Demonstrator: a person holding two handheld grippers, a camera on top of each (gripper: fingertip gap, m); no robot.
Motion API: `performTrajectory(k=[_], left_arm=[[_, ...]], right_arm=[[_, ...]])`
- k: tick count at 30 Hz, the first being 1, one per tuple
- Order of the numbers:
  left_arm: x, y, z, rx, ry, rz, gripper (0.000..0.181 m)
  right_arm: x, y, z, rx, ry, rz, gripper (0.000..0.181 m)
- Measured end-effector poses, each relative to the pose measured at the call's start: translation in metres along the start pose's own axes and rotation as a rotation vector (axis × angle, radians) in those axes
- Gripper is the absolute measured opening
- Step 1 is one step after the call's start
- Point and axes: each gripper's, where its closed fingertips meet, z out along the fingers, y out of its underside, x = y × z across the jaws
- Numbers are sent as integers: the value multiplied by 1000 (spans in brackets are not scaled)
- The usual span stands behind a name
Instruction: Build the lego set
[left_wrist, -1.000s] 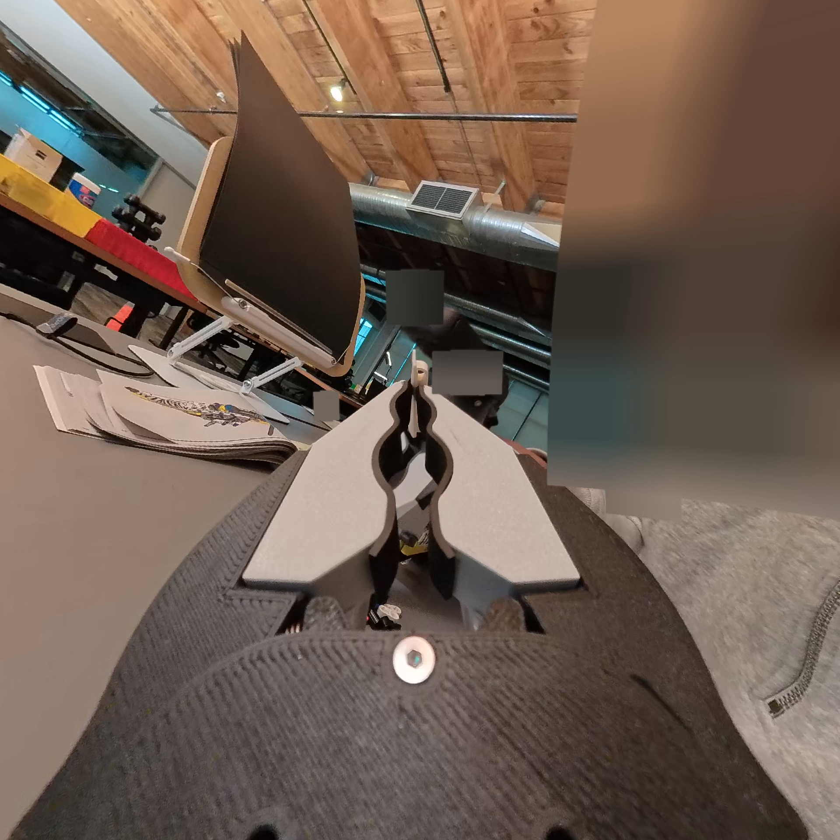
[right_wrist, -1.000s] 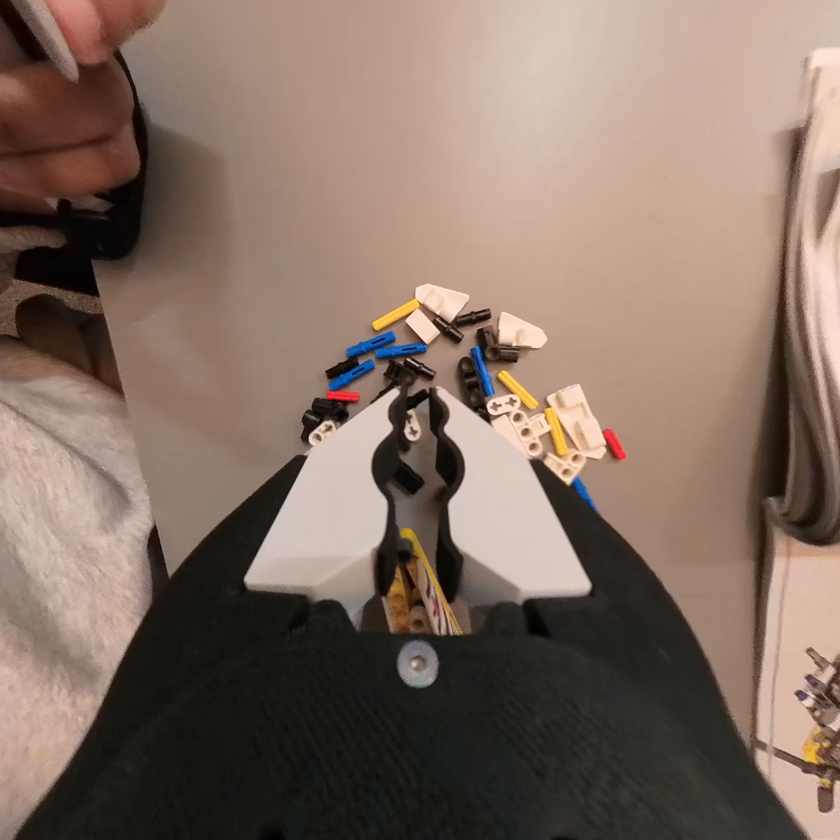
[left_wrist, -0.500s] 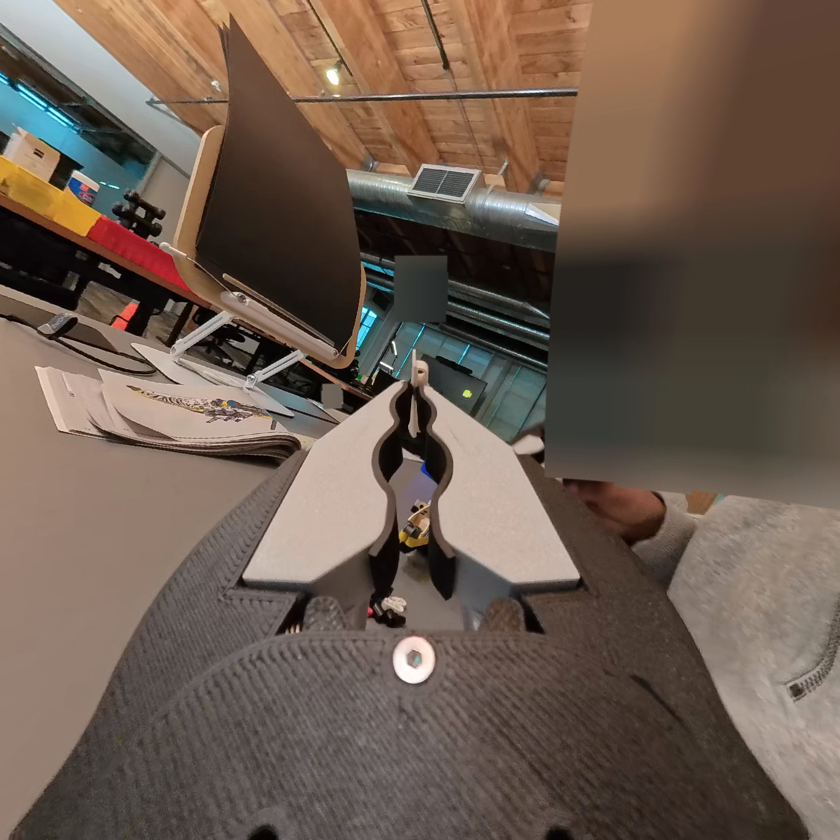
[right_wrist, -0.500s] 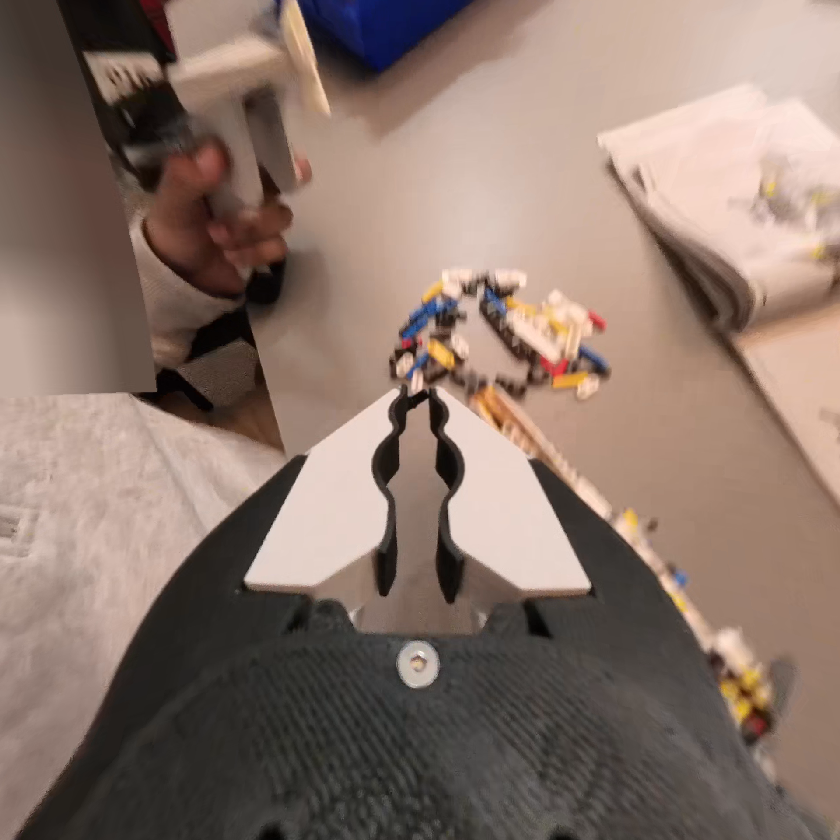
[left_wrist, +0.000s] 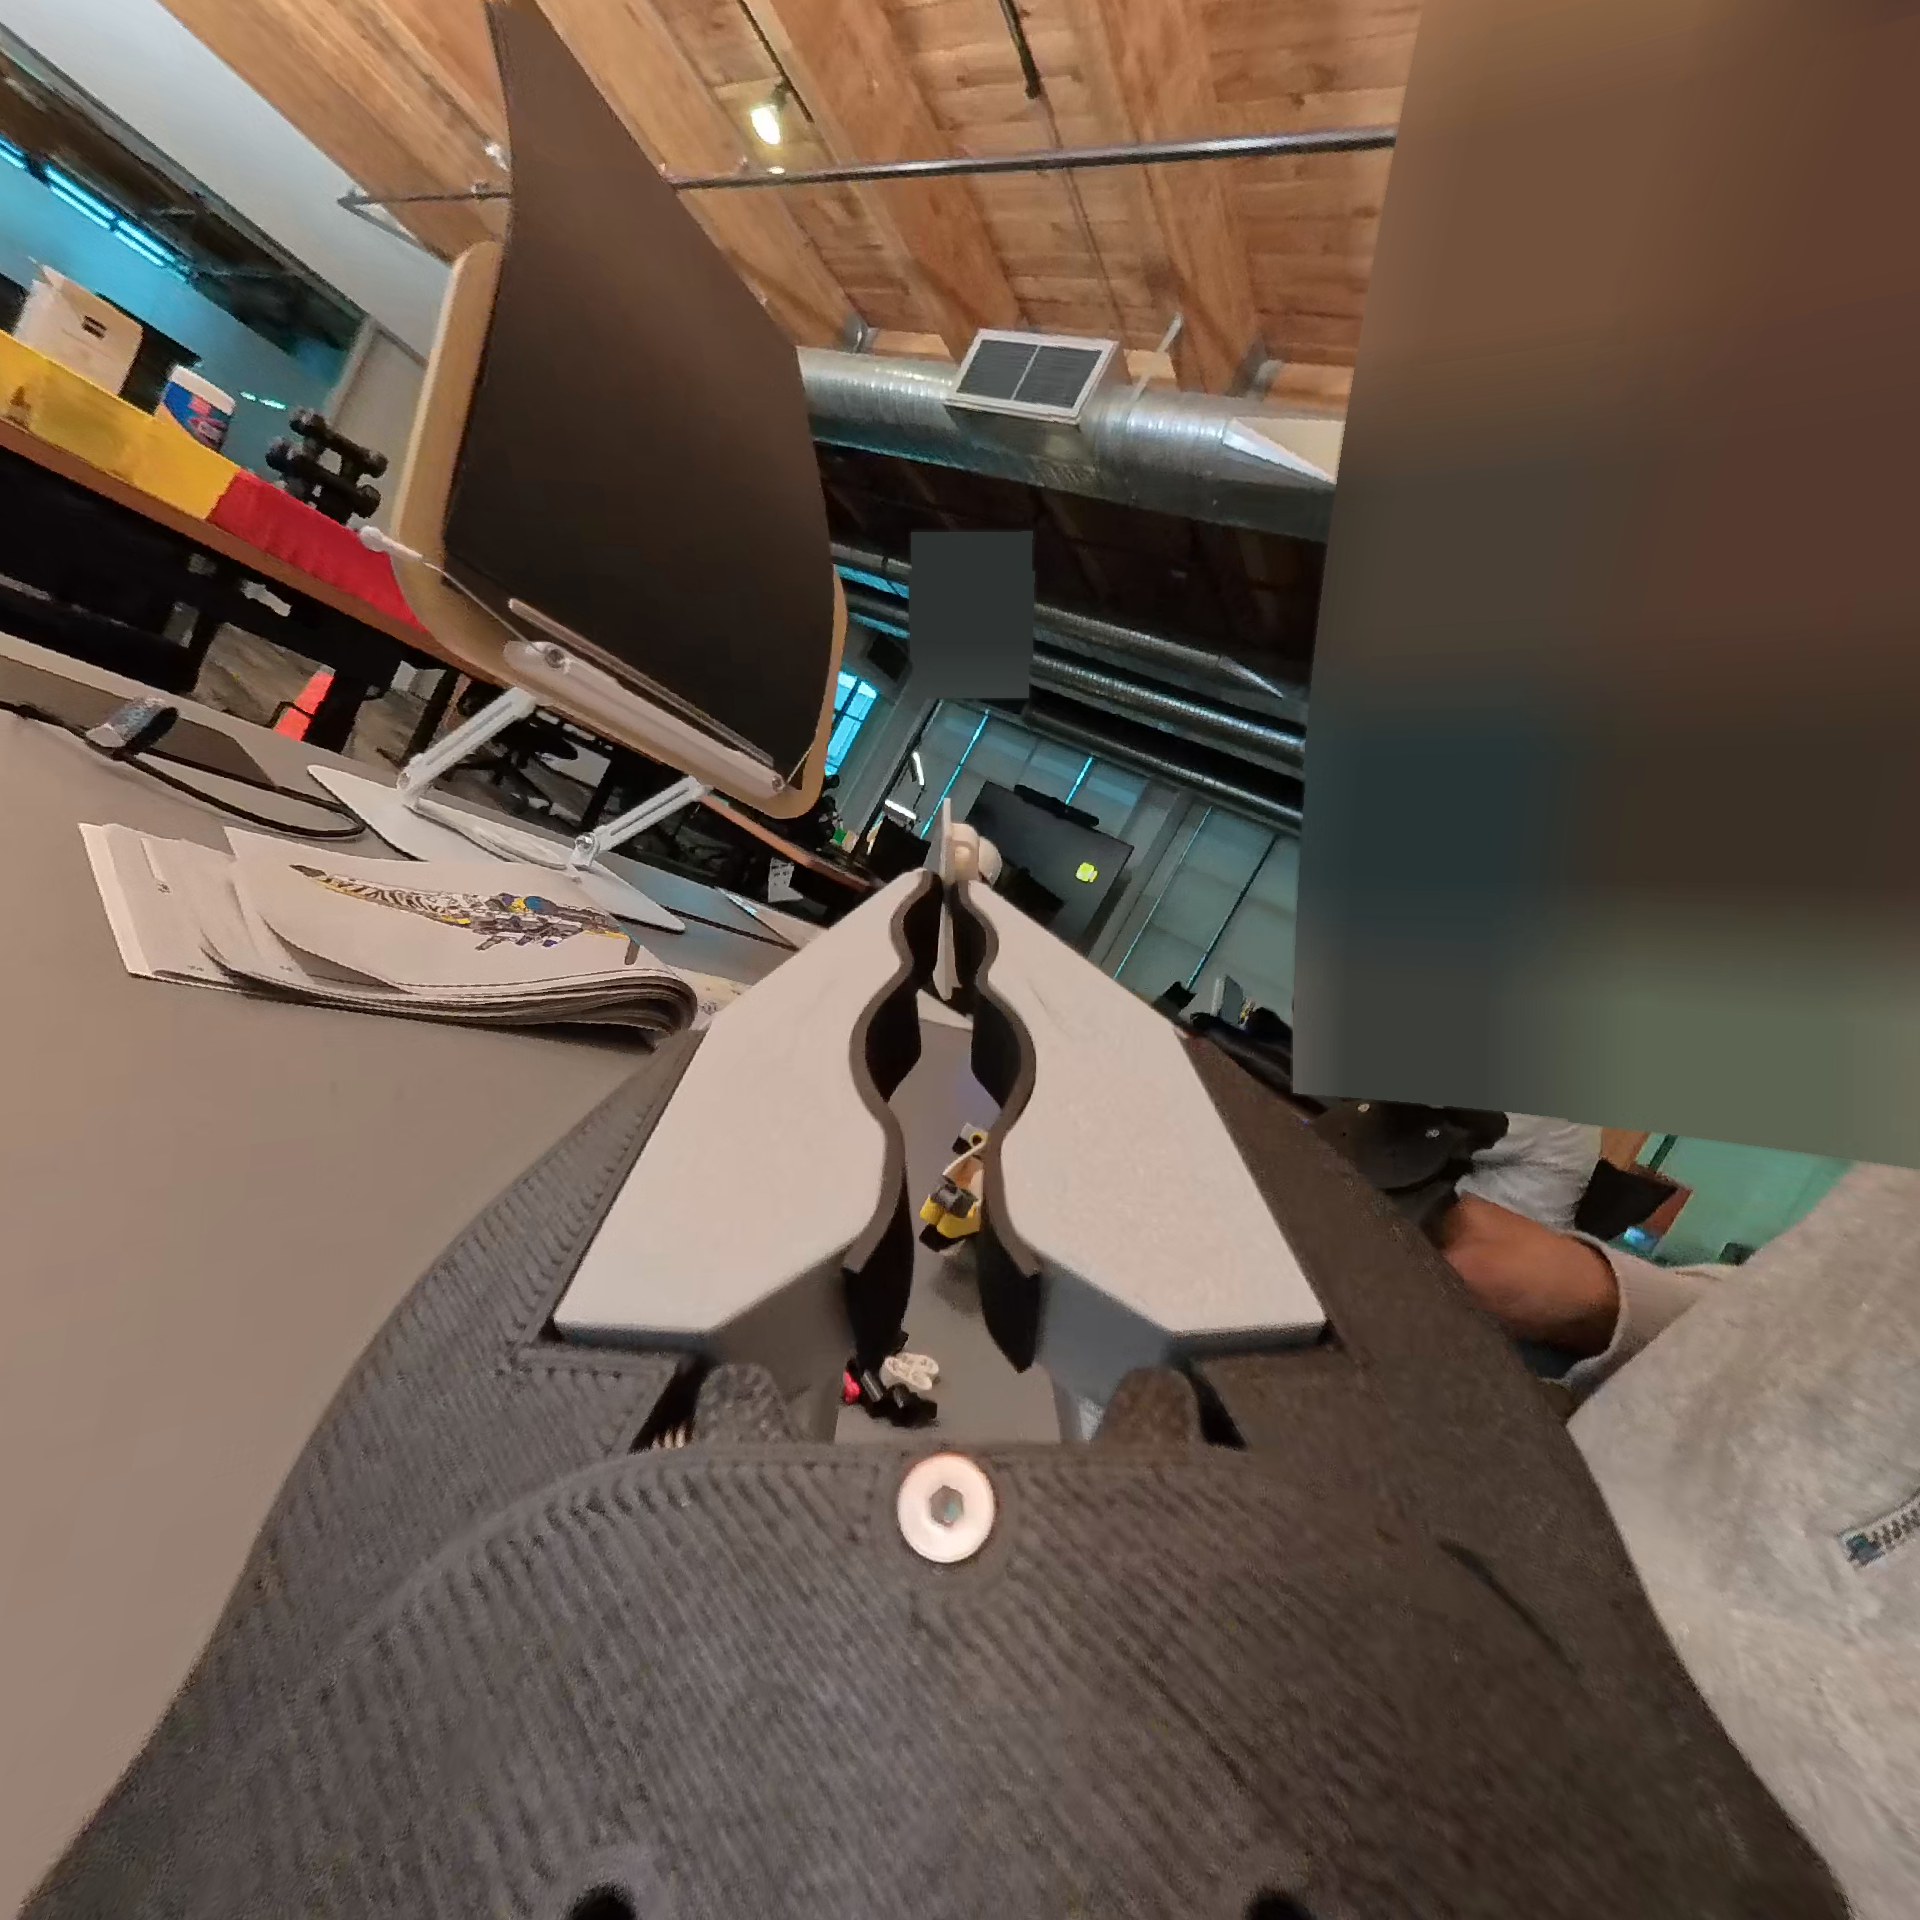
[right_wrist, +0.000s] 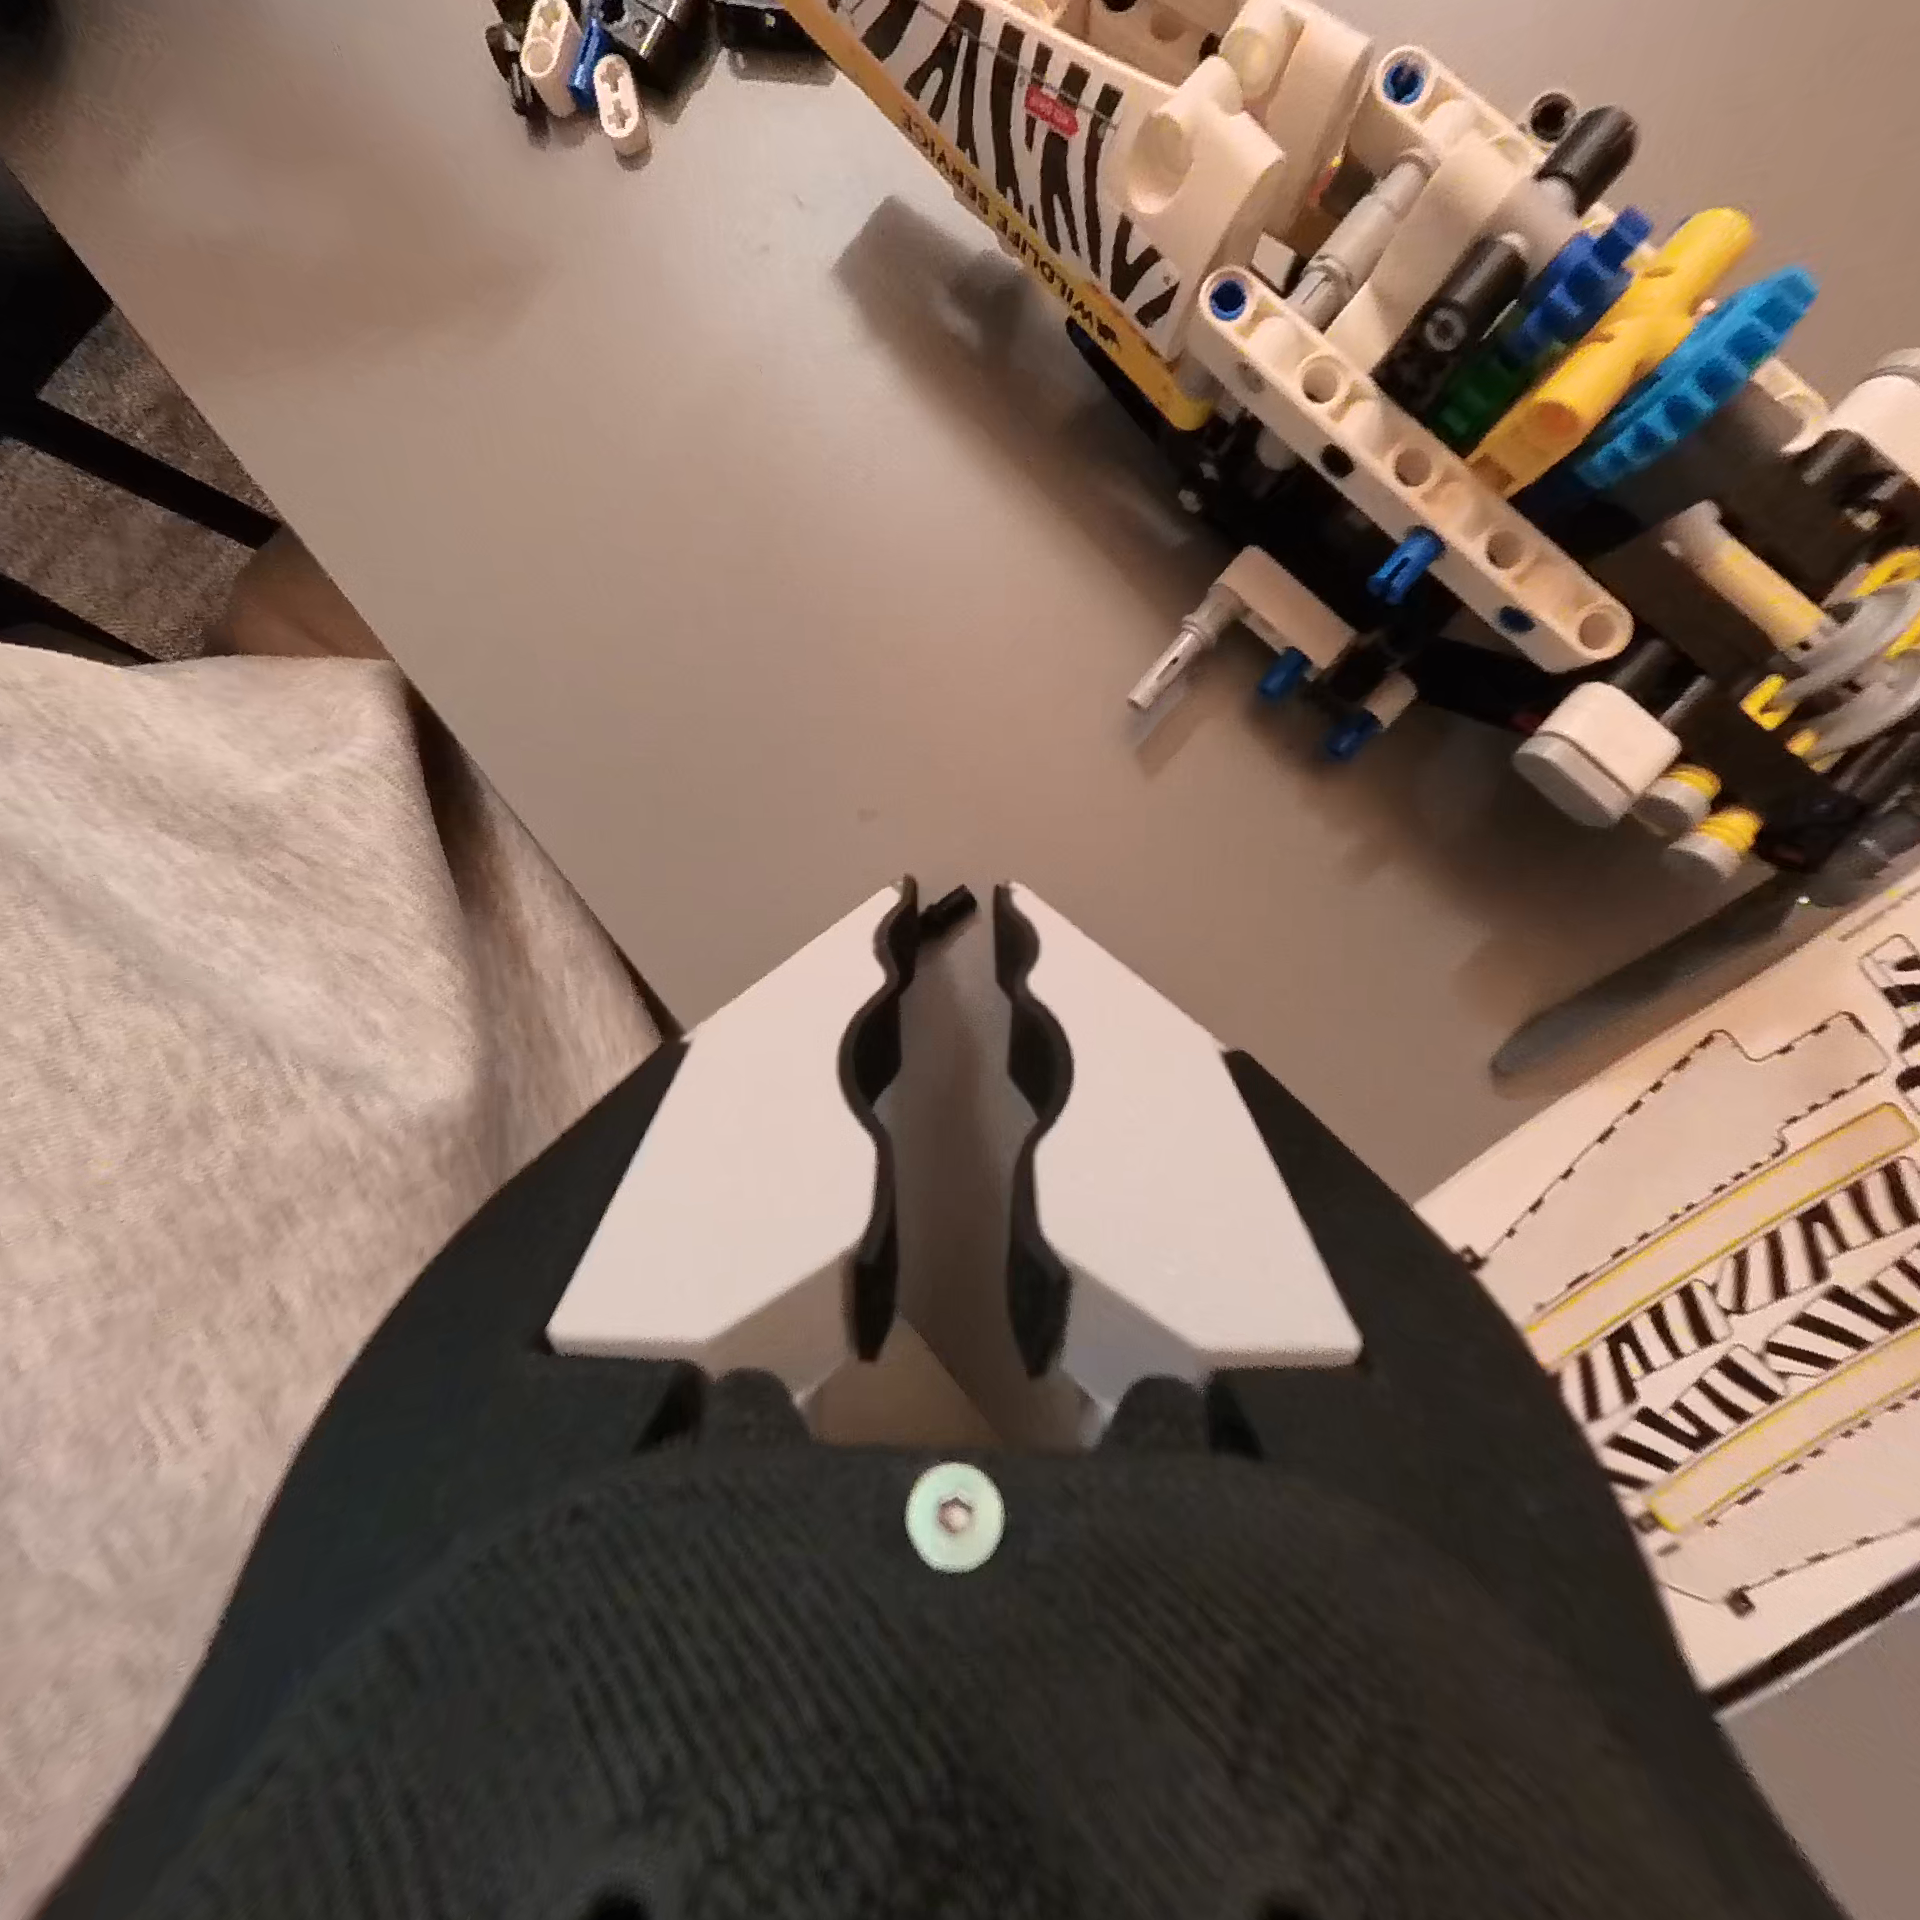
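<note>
My left gripper (left_wrist: 951, 894) is shut on a thin white lego piece (left_wrist: 957, 854) that sticks up past the fingertips. It is held above the grey table (left_wrist: 208, 1195). My right gripper (right_wrist: 951, 899) is nearly closed on a small black pin (right_wrist: 943, 907) at its tips, tilted, low over the table (right_wrist: 675, 520). The part-built lego model (right_wrist: 1351, 364), white with zebra-striped panels, blue gears and yellow parts, lies to the upper right of it. Loose small pieces (right_wrist: 592, 62) lie at the top left. Bits of the model (left_wrist: 961, 1184) show through the left jaws.
A zebra-striped sticker sheet (right_wrist: 1662, 1299) lies at the right. An instruction booklet (left_wrist: 416, 935) lies at the left, with a dark screen on a stand (left_wrist: 644, 416) behind it. A grey sweater (right_wrist: 208, 1039) and a forearm (left_wrist: 1527, 1268) border the table's near edge. About 30 cm separates my left fingertips from my right.
My right gripper has swung from above the loose-piece pile to beside the model and sticker sheet, with the black pin at its tips. My left gripper has stayed almost still, holding the white piece.
</note>
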Motion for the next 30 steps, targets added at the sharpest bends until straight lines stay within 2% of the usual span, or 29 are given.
performTrajectory(k=[4, 7, 9, 13, 18, 24, 30], left_arm=[[0, -2, -2, 16, 7, -24, 0], [0, -1, -1, 9, 8, -17, 0], [1, -1, -1, 6, 9, -16, 0], [0, -2, -2, 11, 13, -27, 0], [0, -3, -2, 16, 16, -36, 0], [0, -3, -3, 17, 16, -39, 0], [0, -2, -2, 11, 18, -37, 0]], right_arm=[[7, 3, -13, 10, -16, -17, 17], [0, 5, -16, 6, -86, 23, 15], [-10, 4, -12, 14, -113, 21, 10], [-15, 9, -1, -23, -50, -33, 2], [-30, -8, 2, 50, -117, -34, 6], [-5, -7, -14, 61, 7, -99, 5], [-5, 2, -9, 88, 35, -178, 6]])
